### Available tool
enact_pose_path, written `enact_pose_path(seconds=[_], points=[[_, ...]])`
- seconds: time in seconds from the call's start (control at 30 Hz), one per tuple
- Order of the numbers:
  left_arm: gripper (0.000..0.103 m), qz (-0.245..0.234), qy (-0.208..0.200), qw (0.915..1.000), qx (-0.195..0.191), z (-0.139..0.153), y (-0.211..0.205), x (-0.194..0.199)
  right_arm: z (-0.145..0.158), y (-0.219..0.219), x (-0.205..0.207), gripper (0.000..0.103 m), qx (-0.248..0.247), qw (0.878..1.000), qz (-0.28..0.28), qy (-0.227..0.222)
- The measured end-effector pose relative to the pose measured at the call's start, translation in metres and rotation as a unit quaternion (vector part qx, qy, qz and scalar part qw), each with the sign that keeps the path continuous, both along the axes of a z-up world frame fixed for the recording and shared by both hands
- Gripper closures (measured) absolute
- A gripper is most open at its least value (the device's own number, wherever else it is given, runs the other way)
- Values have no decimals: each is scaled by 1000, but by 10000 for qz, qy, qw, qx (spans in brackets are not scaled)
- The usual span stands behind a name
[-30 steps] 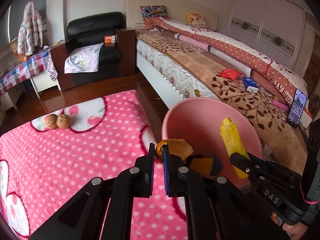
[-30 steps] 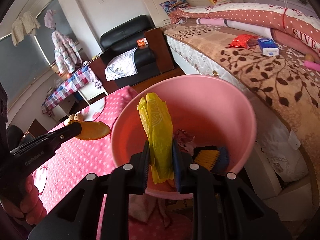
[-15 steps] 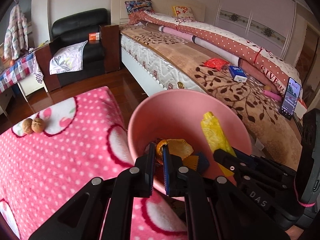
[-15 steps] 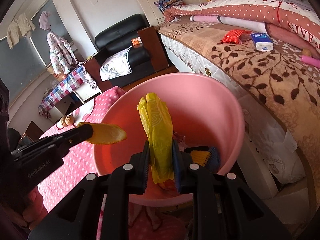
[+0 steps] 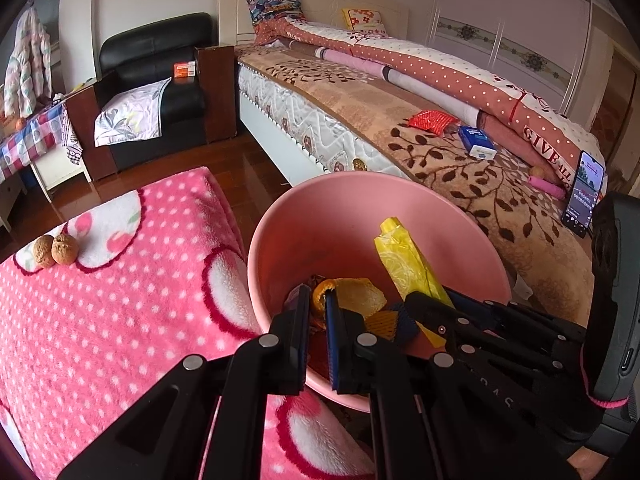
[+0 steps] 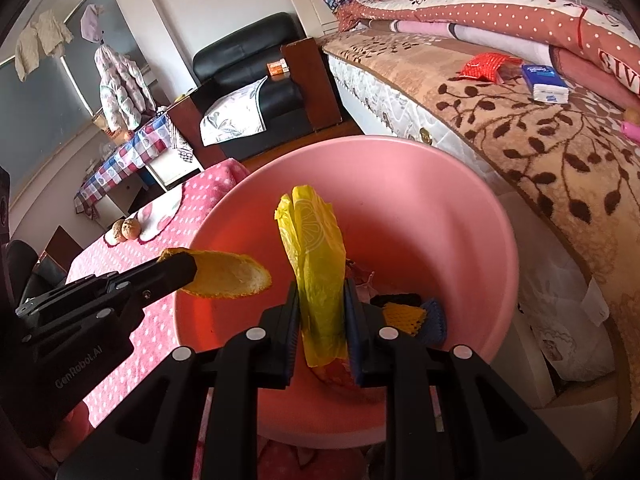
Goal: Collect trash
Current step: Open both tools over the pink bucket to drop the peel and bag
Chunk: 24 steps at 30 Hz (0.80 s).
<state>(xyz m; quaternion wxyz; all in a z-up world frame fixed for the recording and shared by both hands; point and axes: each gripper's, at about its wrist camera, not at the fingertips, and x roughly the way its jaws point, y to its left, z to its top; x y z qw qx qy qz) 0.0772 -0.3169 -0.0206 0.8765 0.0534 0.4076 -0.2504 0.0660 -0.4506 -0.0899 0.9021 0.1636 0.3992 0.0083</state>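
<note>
The pink bin (image 6: 400,184) is the thing to look at, so every place here is told from it. It stands between the pink dotted blanket (image 5: 100,320) and the bed (image 5: 400,120).

The left gripper (image 5: 317,308) has its jaws pressed tight on a piece of orange peel (image 6: 228,276). The peel hangs over the bin's rim on the blanket side, just inside the opening. The right gripper (image 6: 320,320) has its jaws pinching a yellow plastic bag (image 6: 316,256). The bag stands up in the middle of the bin's mouth, above the trash that already lies at the bottom.

I think the step now is to drop both things in. To do it well, each thing should be well inside the rim before the jaws let go. The peel is close to the rim, so it is safer to bring it a bit more toward the middle of the bin first. The bag is light and may stick to a pad, so open wide and give it a small shake.

Two walnuts (image 5: 54,249) lie on the blanket, well apart from the bin.
</note>
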Motion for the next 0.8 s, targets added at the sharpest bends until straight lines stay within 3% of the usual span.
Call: enact_pose_path(seconds=[0.4,0.5,0.57,0.8], points=[[95,-33,21,10000,-88,-2,1,1,3,4,8,82,-22,10000,42,6],[84,-45,-39,9999,-122,2,3,-2,3,3,10,82,-8,10000,15,48],[64,-20,-108,9998,-175,6,6,-4,2,2,11,82,-8,10000,3,77],[52,-20,-300,9991,-292,25,18,-12,2,6,17,78,1,9997,101,223]])
